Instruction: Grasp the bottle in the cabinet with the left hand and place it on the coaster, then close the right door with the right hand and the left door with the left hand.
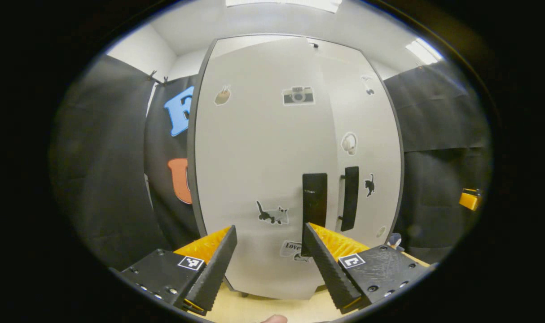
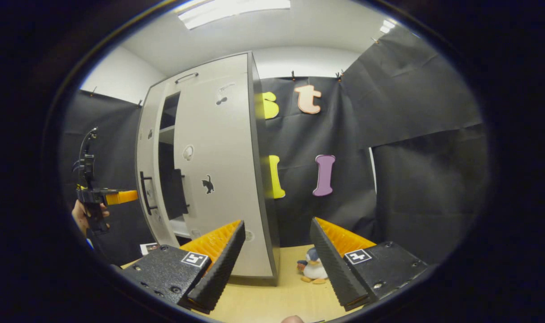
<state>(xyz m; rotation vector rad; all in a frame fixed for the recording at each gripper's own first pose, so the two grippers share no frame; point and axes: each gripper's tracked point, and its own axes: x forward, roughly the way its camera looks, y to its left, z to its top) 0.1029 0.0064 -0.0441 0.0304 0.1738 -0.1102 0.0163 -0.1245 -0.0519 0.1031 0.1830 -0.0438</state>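
The white cabinet (image 1: 272, 148) stands right in front of my left gripper (image 1: 269, 229), which is open with nothing between its fingers. The left door (image 1: 259, 170) faces me, its black handle (image 1: 315, 197) just above my right finger. In the right gripper view the left door (image 2: 147, 170) stands ajar, and a dark gap (image 2: 167, 152) with a shelf shows beside the right door (image 2: 214, 179), which lies flat against the cabinet. A hand (image 2: 81, 215) holds the left gripper (image 2: 131, 195) close to the left door's handle (image 2: 144, 193). My right gripper (image 2: 277, 222) is open and empty, off the cabinet's right side.
A small penguin toy (image 2: 312, 267) sits on the wooden table (image 2: 272, 300) by the cabinet's right corner. A flat pale card (image 2: 149, 248) lies on the table near the cabinet's front. Black cloth walls close in on both sides.
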